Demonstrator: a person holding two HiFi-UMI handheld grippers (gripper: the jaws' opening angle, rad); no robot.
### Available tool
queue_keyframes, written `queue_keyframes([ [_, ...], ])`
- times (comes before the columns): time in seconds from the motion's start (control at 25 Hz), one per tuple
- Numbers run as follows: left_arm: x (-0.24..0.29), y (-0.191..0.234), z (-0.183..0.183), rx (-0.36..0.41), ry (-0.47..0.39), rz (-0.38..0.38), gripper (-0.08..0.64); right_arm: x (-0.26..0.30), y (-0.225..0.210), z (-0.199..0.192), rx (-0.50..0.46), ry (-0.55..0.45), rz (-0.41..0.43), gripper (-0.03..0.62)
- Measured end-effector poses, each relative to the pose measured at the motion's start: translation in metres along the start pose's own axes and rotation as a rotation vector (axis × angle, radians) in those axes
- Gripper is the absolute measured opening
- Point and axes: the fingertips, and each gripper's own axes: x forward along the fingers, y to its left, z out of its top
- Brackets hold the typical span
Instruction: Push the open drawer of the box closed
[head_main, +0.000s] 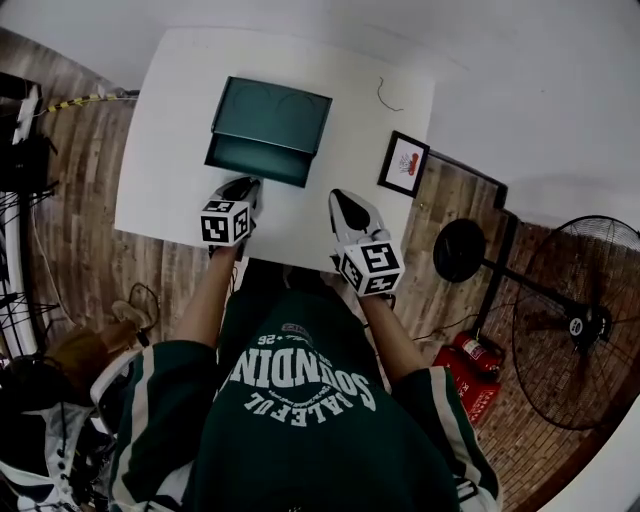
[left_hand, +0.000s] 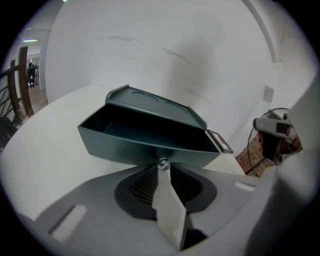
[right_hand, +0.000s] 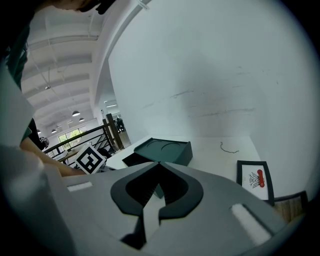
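Drawer (head_main: 255, 160) sticks out of the dark green box (head_main: 280, 112). Both sit on the white surface (head_main: 165, 150) in the upper middle of the head view. The drawer is open on the box's lower side in that frame. In the left gripper view the drawer (left_hand: 145, 145) fills the middle. You can see into it, but its inside is dark and the bottom is hard to make out.

The left claw (head_main: 240, 185) is right at the drawer's front, just below it in the head view. In the left gripper view the left claw (left_hand: 163, 167) has its two jaws pressed together. A tiny shiny knob (left_hand: 163, 163) sits right at the tips. I cannot tell if the jaws pinch it or only touch it.

The right claw (head_main: 340, 197) is in the middle of the head view. It is to the right of the drawer and apart from it. In the right gripper view the right claw (right_hand: 159, 164) is closed too, with nothing in it. The box (right_hand: 167, 150) shows behind the tips, and the jaws hide part of it.

A framed picture (head_main: 403, 164) lies at the right edge of the surface. A thin bit of wire (head_main: 385, 98) lies above it. A black fan (head_main: 580, 320) stands on the floor at the right, cut off by the frame's edge.
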Motion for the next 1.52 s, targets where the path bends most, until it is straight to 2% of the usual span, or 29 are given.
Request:
queue_keyframes([
  [0.68,0.036,0.004,0.044,-0.005,0.0,-0.035,0.13,0.01,-0.018,0.004,0.02,0.004,-0.056,0.002],
  [1.24,0.048,0.006,0.06,-0.051,-0.016,-0.051,0.13,0.008,-0.025,0.005,0.034,0.002,-0.08,0.002],
  [1.52,0.046,0.007,0.06,-0.039,-0.026,-0.042,0.13,0.004,-0.028,0.007,0.034,-0.003,-0.084,0.002],
])
